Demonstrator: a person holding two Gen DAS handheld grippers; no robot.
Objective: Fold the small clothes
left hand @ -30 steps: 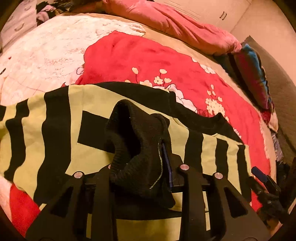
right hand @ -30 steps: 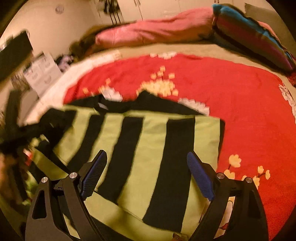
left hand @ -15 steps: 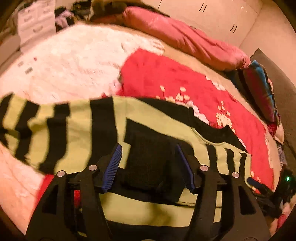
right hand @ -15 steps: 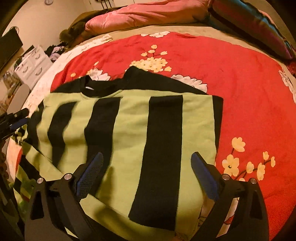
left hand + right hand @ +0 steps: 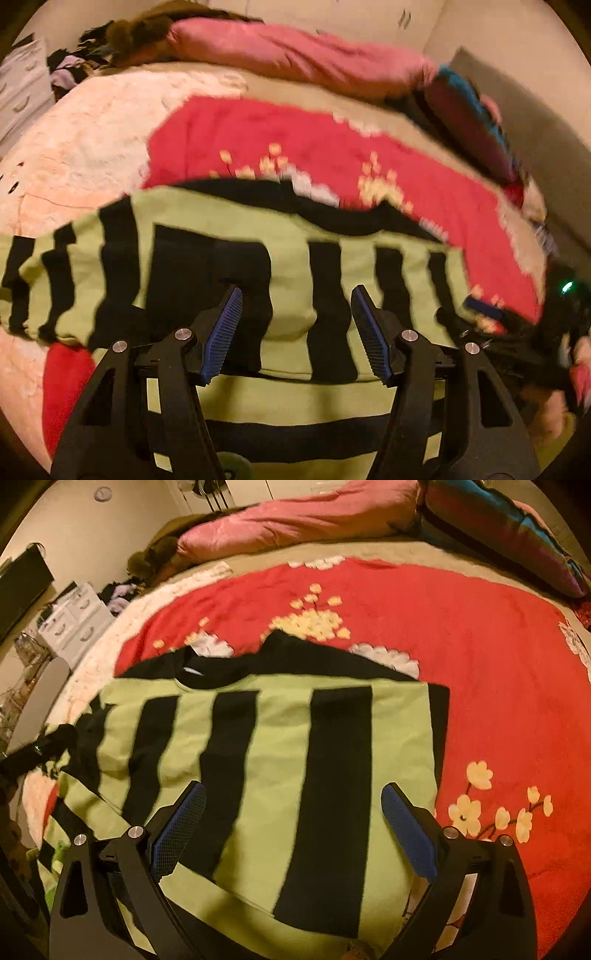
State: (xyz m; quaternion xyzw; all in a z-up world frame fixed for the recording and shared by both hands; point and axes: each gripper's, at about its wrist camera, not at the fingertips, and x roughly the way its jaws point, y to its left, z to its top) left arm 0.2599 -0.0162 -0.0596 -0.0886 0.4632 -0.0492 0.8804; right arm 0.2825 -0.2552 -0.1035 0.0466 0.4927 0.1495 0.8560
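A lime-green sweater with black stripes [image 5: 273, 746] lies flat on the red flowered blanket [image 5: 480, 646], with its black collar at the far edge. My right gripper [image 5: 294, 788] hovers open over its near hem with nothing between the pads. In the left wrist view the sweater [image 5: 295, 243] spreads across the middle, and one sleeve [image 5: 44, 280] trails off to the left. My left gripper [image 5: 296, 291] stands open above the body of the sweater, empty. A striped fold [image 5: 295, 402] lies crosswise under its fingers. The picture is blurred.
A pink duvet [image 5: 295, 55] and a dark striped pillow [image 5: 469, 118] lie along the far side of the bed. A white fluffy blanket [image 5: 92, 129] covers the left part. White drawers [image 5: 74, 620] stand beside the bed.
My left gripper let go of the black cuff, opened, and drew back and up. The cuff has dropped onto the sweater. The right gripper opened a little wider and stayed over the hem.
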